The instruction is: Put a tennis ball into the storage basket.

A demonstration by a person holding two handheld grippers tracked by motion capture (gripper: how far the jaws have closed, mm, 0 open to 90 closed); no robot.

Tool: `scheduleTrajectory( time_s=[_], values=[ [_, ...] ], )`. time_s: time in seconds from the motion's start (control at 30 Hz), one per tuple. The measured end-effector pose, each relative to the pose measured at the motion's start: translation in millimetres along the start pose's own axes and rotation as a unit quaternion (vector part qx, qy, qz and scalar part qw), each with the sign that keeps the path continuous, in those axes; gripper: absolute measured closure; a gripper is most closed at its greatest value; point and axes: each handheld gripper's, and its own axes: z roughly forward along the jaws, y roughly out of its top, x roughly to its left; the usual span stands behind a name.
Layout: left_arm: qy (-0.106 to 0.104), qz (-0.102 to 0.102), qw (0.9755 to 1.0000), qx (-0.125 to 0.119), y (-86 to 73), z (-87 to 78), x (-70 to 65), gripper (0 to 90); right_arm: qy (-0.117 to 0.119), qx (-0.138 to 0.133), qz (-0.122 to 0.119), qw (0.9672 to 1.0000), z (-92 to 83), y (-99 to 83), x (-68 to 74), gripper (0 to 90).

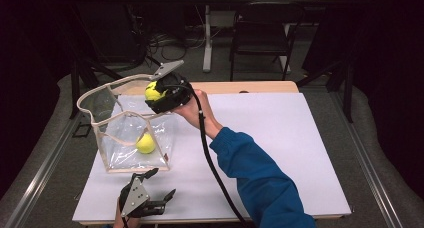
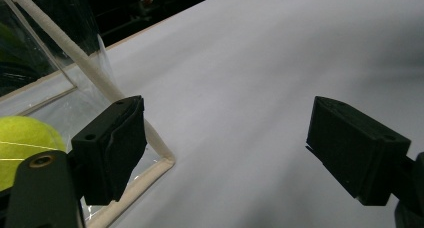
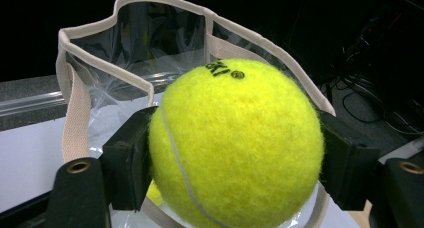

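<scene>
right hand-held gripper (image 3: 235, 153) clamping tennis ball (image 3: 235, 143), above clear bag (image 3: 100, 63)

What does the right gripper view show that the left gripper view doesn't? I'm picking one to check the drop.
Right gripper view alone: the right tool shut on a tennis ball, black print on its top, poised over the bag's open rim.

Left gripper view alone: the left tool open and empty above the white table sheet, beside the bag's bottom corner.

Both: the clear bag with beige trim, and a second yellow ball inside it.
</scene>
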Motion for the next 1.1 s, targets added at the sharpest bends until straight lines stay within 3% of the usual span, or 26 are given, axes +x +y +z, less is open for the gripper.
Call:
scheduleTrajectory(
  time_s=[0.57, 1.1],
  values=[
    [-0.001, 0.001, 1.0, 0.0, 0.2, -0.3, -0.1, 16.1, 0.01, 0.026, 0.004, 0.9996, 11.9, 0.5, 4.0, 26.0],
    [-0.001, 0.001, 1.0, 0.0, 0.2, -0.3, 0.0, 16.1, 0.014, 0.056, 0.022, 0.9981, 23.8, -1.8, 4.0, 25.7]
  ],
)
